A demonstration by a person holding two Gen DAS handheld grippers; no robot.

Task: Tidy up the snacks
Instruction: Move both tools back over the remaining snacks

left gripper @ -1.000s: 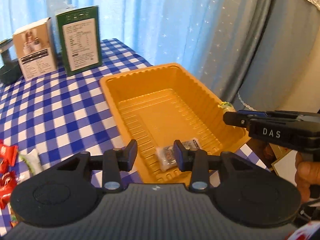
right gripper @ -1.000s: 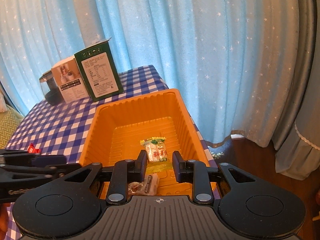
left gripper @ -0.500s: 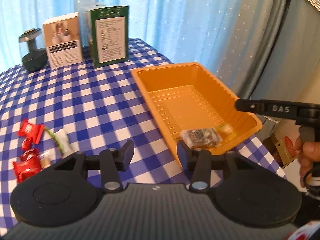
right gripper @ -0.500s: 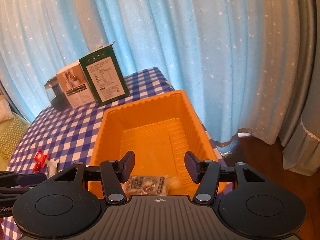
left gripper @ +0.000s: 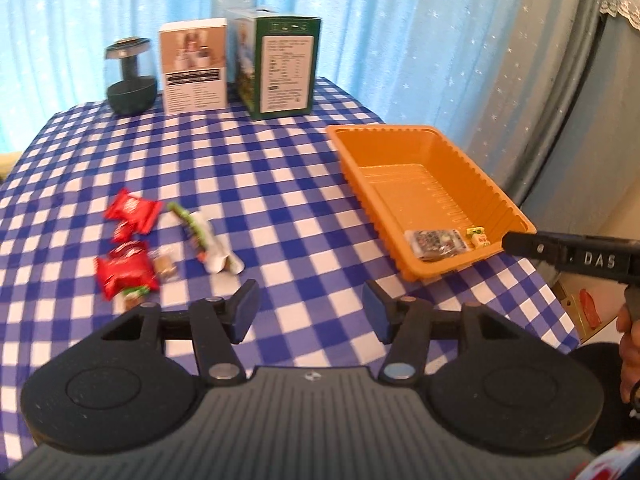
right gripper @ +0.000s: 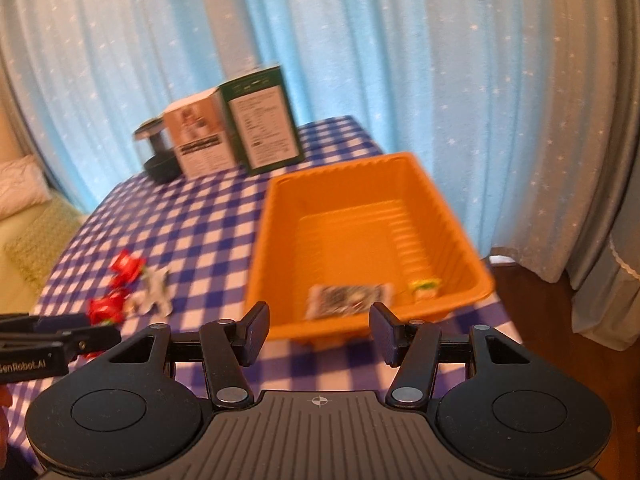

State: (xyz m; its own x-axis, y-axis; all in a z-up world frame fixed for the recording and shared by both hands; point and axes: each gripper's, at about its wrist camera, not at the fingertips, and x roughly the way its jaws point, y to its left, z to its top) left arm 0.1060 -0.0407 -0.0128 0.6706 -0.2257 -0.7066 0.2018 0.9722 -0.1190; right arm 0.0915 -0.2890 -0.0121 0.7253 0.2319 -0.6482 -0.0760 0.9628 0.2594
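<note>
While two wrapped snacks already lie at the near end of the orange tray (left gripper: 400, 136), a dark patterned packet (left gripper: 436, 242) and a small yellow-green one (left gripper: 477, 236), both tongs are empty: the left tongs (left gripper: 311, 312), whose jaws have just been opening, and the right tongs (right gripper: 319, 330) stand open. Left of the tray, red packets (left gripper: 126, 270) and a white wrapper (left gripper: 208, 240) wait on the checked worktop (left gripper: 260, 168), likely next.

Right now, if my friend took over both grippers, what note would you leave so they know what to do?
Left hand-held gripper: open, empty; jaws have just been opening.
Right hand-held gripper: open, empty.
Done: two snacks lie in the orange tray, a dark packet and a small yellow-green one, at its near end.
Left: the red packets, a white-green wrapper and small bits beside them on the checked cloth go into the tray.
</note>
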